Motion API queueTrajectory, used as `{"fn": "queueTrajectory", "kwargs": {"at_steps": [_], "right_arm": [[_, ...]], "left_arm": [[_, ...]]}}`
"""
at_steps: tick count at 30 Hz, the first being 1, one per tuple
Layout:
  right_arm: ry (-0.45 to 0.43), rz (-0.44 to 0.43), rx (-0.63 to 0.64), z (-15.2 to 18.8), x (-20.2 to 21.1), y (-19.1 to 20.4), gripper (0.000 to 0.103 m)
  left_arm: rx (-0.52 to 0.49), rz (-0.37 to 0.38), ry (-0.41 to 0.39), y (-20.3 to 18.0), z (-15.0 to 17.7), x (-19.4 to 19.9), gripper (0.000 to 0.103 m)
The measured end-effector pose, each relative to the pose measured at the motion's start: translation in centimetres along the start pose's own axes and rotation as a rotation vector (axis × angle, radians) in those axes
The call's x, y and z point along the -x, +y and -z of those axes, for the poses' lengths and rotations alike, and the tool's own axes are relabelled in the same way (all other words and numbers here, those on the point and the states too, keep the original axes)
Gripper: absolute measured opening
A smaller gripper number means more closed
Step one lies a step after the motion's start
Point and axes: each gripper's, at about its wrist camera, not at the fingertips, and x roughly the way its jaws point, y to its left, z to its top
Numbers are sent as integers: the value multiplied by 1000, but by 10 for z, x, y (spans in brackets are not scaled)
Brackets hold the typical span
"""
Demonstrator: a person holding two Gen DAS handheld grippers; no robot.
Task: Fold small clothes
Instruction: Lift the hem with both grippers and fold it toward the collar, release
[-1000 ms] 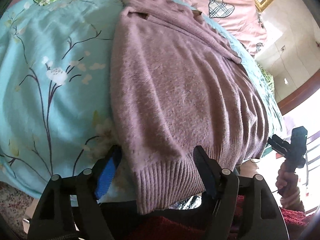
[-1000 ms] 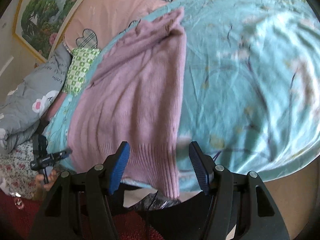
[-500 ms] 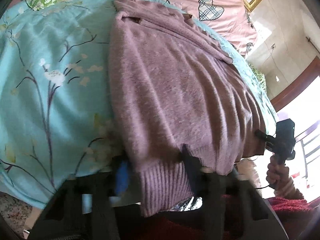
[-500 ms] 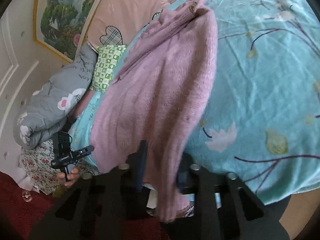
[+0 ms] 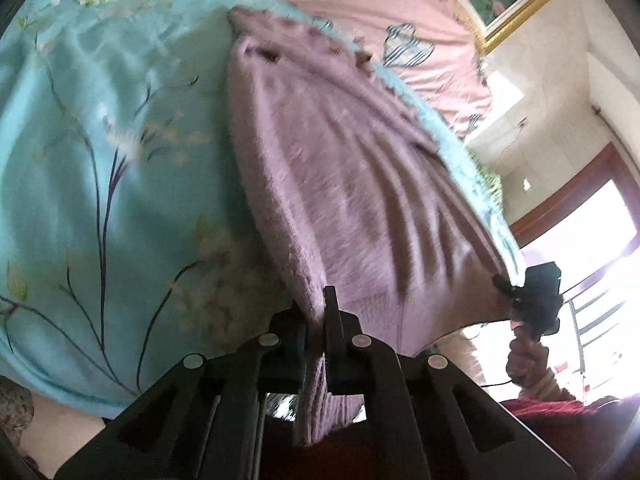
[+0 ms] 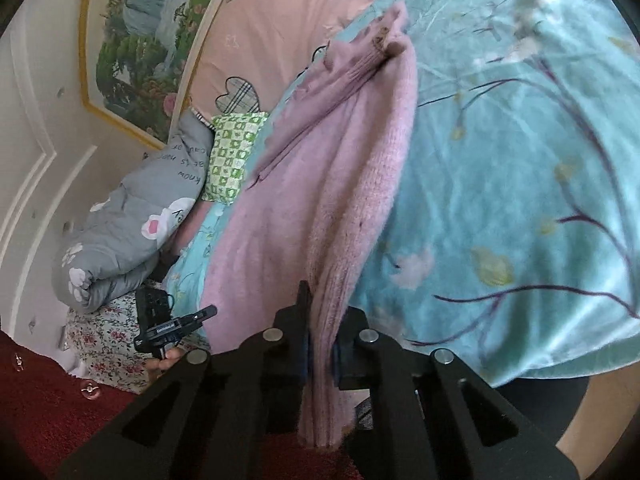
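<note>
I am pinching both hem corners of the mauve sweater (image 5: 344, 200), lying on the bed's blue quilt (image 5: 120, 184), left tool (image 5: 316, 320) and right tool (image 6: 320, 344) clamped tight, so I can probably carry the hem toward the collar.

Left matte-black plastic tongs (image 5: 316, 320): angular linkage arms, four round silver pivot screws, blue pad strip on a finger. Right matte-black plastic tongs (image 6: 319, 344): same build, blue pads. Bare-skinned hand (image 5: 528, 360) on black handle, dark red fuzzy sleeve (image 5: 560, 408).
</note>
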Motion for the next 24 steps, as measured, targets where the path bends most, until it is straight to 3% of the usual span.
{"fn": "queueTrajectory", "kwargs": {"at_steps": [13, 17, 24], "right_arm": [[-172, -149, 62, -55, 6, 31, 9], [-245, -162, 53, -95, -7, 33, 9], [-270, -134, 76, -171, -42, 46, 9]], "left_arm": [[-30, 51, -209, -34, -78, 20, 4], [-48, 31, -238, -38, -109, 11, 4], [-6, -24, -357, -24, -186, -2, 4]]}}
